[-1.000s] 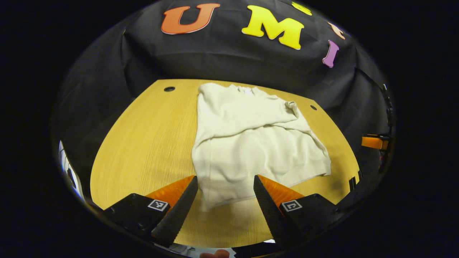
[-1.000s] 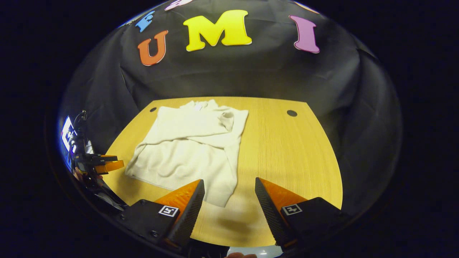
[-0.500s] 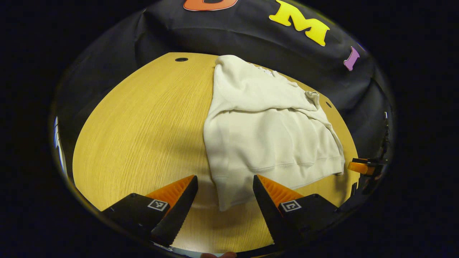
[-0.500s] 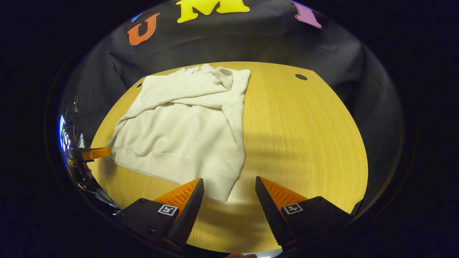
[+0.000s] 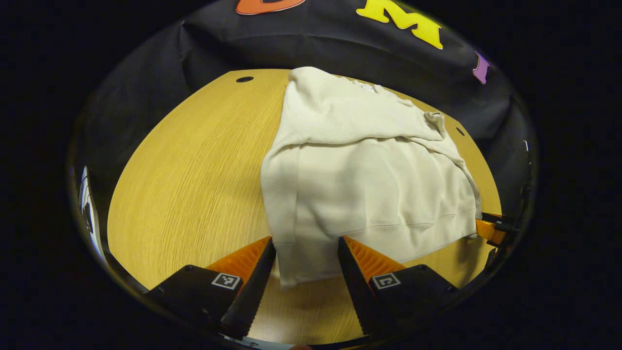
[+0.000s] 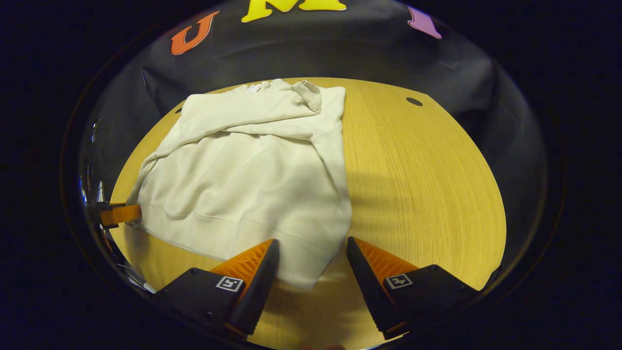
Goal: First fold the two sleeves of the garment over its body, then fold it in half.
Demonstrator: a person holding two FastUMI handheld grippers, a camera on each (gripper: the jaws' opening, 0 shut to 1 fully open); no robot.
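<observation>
A cream sweatshirt lies flat on the wooden table, both sleeves folded across its chest, collar at the far edge. My left gripper stands open at the hem's near left corner, and that corner lies between its fingers. My right gripper is open too, with the hem's near right corner between its fingers. Neither pair of fingers presses on the cloth. The right gripper also shows at the far right of the left gripper view, and the left gripper at the left of the right gripper view.
The table has bare wood on either side of the sweatshirt and small dark holes near its far corners. The black cloth wall rises just behind the table's far edge.
Both grippers have moved forward and down toward the hem. The hem corners, just ahead of the fingertips before, now lie between the open fingers.
</observation>
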